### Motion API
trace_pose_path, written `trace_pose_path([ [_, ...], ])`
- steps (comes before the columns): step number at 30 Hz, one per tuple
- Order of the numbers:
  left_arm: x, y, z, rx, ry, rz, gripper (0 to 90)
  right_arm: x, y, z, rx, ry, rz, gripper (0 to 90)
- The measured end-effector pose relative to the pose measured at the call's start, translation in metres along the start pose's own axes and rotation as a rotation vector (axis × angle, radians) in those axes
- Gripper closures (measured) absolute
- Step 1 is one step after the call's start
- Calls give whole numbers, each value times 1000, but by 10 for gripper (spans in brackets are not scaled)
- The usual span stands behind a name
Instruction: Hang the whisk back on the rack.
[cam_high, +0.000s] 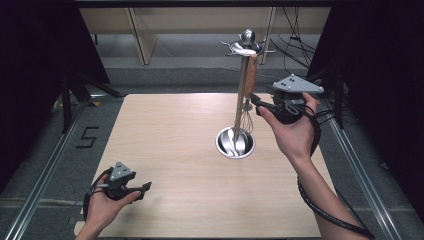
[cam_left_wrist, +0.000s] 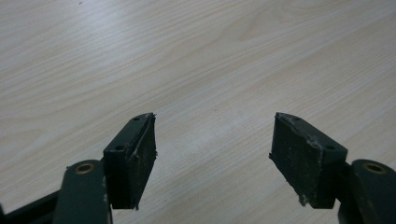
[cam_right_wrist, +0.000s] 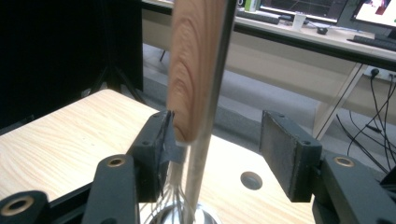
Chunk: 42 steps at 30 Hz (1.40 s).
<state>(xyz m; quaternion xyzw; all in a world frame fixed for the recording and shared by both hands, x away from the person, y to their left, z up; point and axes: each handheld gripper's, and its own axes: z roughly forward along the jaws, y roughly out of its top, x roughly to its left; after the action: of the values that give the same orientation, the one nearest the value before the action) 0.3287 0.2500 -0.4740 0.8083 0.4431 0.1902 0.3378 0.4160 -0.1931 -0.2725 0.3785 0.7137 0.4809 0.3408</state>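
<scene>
Black-jawed, the right claw (cam_right_wrist: 212, 140) is spread wide around the pale wooden handle of a wire whisk (cam_right_wrist: 194, 70) and the thin steel pole of a utensil stand (cam_right_wrist: 212, 93), the handle's lower end touching one jaw. That whisk hangs from the stand's top hooks above its round silver base (cam_high: 235, 142) on the light wood tabletop (cam_high: 190, 150). Near the front left corner, the left claw (cam_high: 145, 189) is spread wide over bare wood, holding nothing.
</scene>
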Motion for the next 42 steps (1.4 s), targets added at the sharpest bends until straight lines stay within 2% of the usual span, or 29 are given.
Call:
trace_pose_path([
  [1,0,0,0,-1,-1,-7,305,-1,-3,-2,3,-13,20,452],
  [4,0,0,0,-1,-3,-7,305,-4,-5,-4,4,-12,9,453],
  [5,0,0,0,8,-3,-8,305,-4,-6,-6,18,-6,27,453],
  [8,0,0,0,9,-8,-9,305,-9,-9,-9,14,-7,26,453],
  [9,0,0,0,9,-8,-10,304,-14,-11,-11,13,-7,-4,455],
  [10,0,0,0,9,-10,-11,304,-14,-11,-11,13,-7,-4,455],
  [11,0,0,0,9,-9,-10,304,-12,-13,-13,17,-19,35,456],
  [14,0,0,0,9,-8,-12,304,-16,-17,-16,33,-12,42,459],
  [15,0,0,0,10,-9,-10,304,-20,-19,-17,19,-27,7,459],
  [17,0,0,0,7,-8,-12,304,-20,-22,-20,54,-19,48,461],
  [18,0,-1,0,3,-2,-11,304,-24,-25,-20,46,-20,21,464],
  [19,0,-1,1,2,-4,-9,304,-23,-27,-21,48,-20,37,466],
  [20,0,-1,1,3,-2,-8,304,-25,-28,-22,58,-22,26,467],
  [21,0,0,1,11,-9,-8,304,-26,-34,-22,61,-26,44,470],
  [23,0,0,1,17,-11,-9,304,-28,-36,-23,71,-18,37,470],
  [24,0,-1,2,11,-5,-9,304,-27,-38,-24,90,-18,63,470],
  [27,0,0,2,12,-8,-10,304,-32,-41,-23,71,-21,43,471],
  [28,0,-1,2,13,-8,-9,304,-32,-42,-24,85,-24,63,470],
  [29,0,-1,1,18,-10,-9,304,-33,-44,-24,73,-37,54,471],
  [30,0,-1,1,19,-10,-10,304,-34,-45,-24,92,-28,63,471],
  [36,1,-1,1,18,-11,-12,303,-37,-56,-24,94,-47,56,470],
  [37,-2,-1,2,-10,-12,-43,303,-37,-57,-25,111,-34,69,470],
  [38,-2,-1,3,-13,-9,-50,304,-39,-60,-24,102,-46,54,469],
  [39,-2,-2,4,-21,3,-52,303,-40,-65,-24,127,-34,76,468],
  [41,-1,-1,3,-4,-7,-39,303,-41,-67,-26,135,-37,72,468],
  [42,0,-1,2,8,-5,-12,304,-42,-70,-25,128,-42,77,467],
])
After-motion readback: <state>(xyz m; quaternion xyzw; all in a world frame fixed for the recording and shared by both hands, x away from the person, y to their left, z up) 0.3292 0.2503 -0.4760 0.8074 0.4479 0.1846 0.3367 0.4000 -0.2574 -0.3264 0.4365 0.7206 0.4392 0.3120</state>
